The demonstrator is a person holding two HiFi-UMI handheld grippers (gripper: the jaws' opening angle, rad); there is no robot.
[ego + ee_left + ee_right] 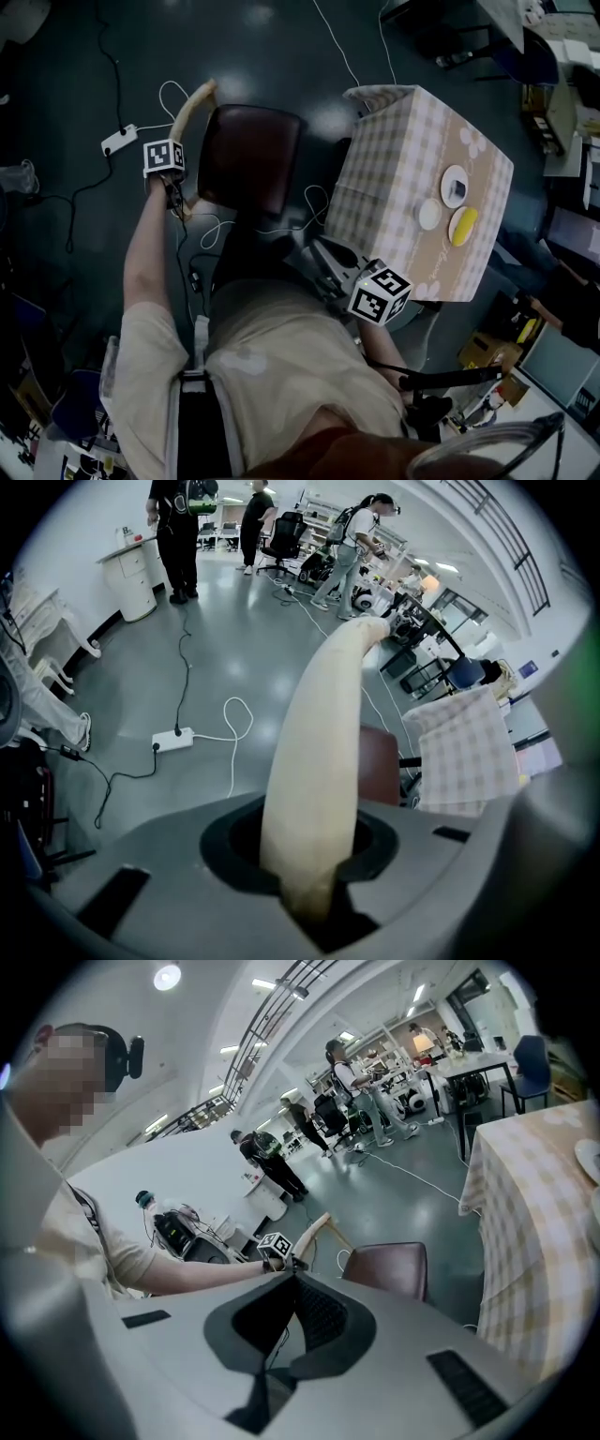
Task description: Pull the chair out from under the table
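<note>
**Dark above, bright below**

The head view is dim, with white shines on the floor (255, 14). Both gripper views are brighter, lit by ceiling lamps (169, 976). They curve round, with black corners, and close things look blurry.

An open lab: floor cables (183, 682), a power strip (174, 739), cluttered workbenches (473, 1061).

The chair (248, 159) stands left of the table (394, 159) (plates (429, 215) on top).
</note>
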